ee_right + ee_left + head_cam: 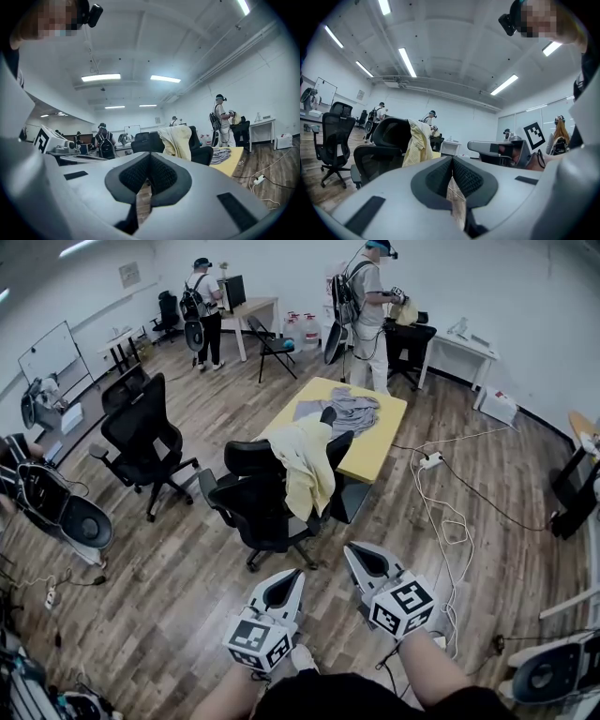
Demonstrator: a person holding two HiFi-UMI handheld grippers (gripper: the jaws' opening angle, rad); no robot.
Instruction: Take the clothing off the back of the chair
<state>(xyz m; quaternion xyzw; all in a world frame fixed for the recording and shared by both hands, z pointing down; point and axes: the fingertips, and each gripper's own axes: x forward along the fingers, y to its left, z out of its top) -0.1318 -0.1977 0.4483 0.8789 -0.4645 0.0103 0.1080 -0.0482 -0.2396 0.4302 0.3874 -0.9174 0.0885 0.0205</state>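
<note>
A pale yellow garment [307,465] hangs over the back of a black office chair [258,498], which stands against a yellow table [375,451]. Grey clothing [347,411] lies on that table. Both grippers are held low in front of me, short of the chair and pointing at it. My left gripper [293,574] is shut with nothing in it, and so is my right gripper [352,549]. The left gripper view has the garment [417,143] and chair [386,136] ahead to the left of the closed jaws [452,161]. The right gripper view has the garment [176,140] just right of its closed jaws [149,157].
A second black office chair [141,437] stands to the left. A power strip [431,461] and cables lie on the wood floor right of the table. Two people [202,306] [367,306] work at the back near desks [459,345] and a folding chair [272,343].
</note>
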